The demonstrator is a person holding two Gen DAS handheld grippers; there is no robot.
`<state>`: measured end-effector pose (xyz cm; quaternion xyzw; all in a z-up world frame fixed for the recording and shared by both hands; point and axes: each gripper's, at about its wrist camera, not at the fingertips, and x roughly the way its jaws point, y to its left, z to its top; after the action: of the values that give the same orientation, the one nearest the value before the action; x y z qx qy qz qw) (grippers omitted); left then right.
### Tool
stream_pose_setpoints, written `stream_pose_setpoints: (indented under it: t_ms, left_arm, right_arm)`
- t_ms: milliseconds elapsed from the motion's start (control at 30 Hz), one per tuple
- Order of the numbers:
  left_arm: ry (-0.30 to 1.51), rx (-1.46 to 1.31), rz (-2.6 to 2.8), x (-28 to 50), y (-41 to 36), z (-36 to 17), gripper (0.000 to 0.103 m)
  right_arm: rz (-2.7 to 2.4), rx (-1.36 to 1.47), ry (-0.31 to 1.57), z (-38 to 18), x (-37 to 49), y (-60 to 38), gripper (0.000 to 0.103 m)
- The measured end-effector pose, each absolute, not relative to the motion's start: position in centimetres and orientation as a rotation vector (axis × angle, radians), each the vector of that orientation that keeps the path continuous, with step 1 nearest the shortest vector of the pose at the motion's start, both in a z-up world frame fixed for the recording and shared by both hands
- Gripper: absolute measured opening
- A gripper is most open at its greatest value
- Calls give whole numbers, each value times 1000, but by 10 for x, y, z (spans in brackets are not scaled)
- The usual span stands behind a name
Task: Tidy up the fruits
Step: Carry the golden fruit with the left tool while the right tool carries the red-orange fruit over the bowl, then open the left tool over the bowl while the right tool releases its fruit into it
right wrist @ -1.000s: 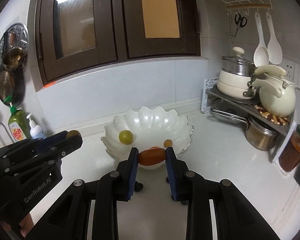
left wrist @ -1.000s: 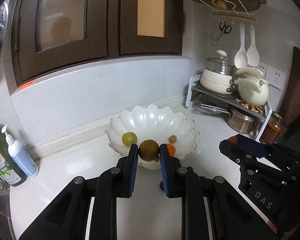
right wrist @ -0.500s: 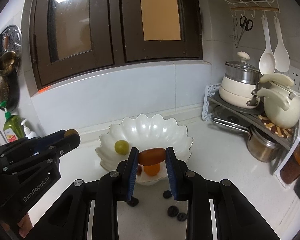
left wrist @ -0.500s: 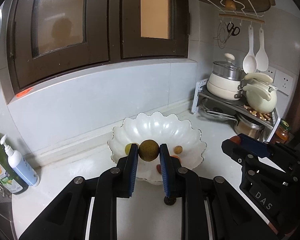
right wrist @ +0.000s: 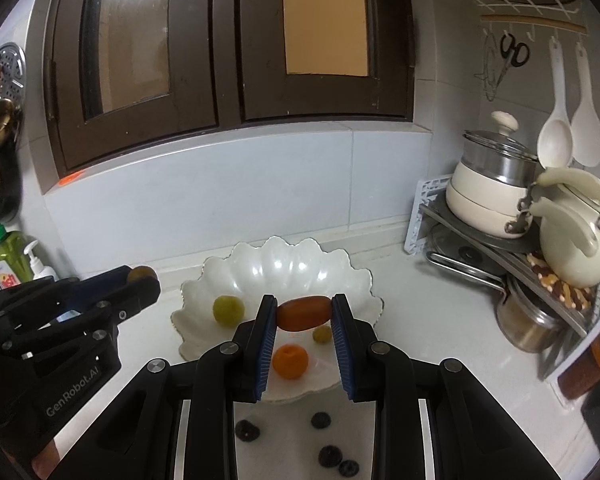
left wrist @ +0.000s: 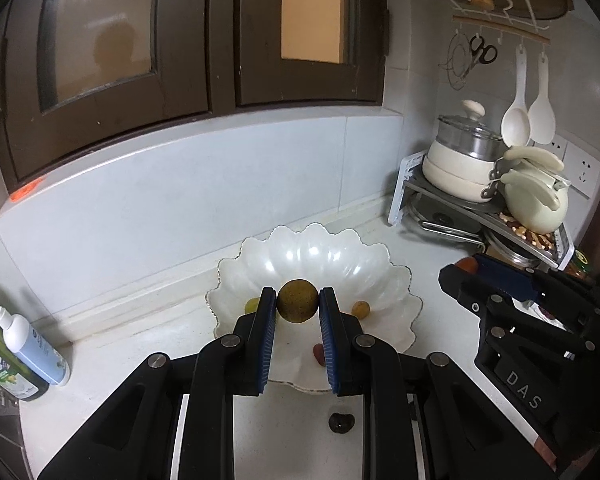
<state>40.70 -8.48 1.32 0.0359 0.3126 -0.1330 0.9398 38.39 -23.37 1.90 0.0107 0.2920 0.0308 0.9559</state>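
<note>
1. Height has grown over the last second: both grippers have risen and drawn back, so the scalloped white bowl (right wrist: 342, 278) sits lower in both views (dark berries (right wrist: 247, 430) now show below it). I judge neither fruit is released yet.
2. Left gripper (left wrist: 298, 305) clamps a round, olive-brown fruit (left wrist: 298, 301); right gripper (right wrist: 304, 312) pinches an oblong, glossy orange-red fruit (right wrist: 304, 313), both above the bowl.

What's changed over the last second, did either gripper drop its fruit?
No drop. Both grippers rose and drew back above the white scalloped bowl. Unchanged: left gripper clamps the round brown-green fruit, right gripper the oblong reddish-orange fruit. Fruit in the bowl stayed put.
</note>
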Motion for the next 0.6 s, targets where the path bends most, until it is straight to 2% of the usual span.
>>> stream_pose_setpoints:
  t_ms: [600]
  left_arm:
    - [762, 92, -257, 478, -102, -12, 23]
  right_arm:
    - [71, -4, 703, -3, 461, -242, 29]
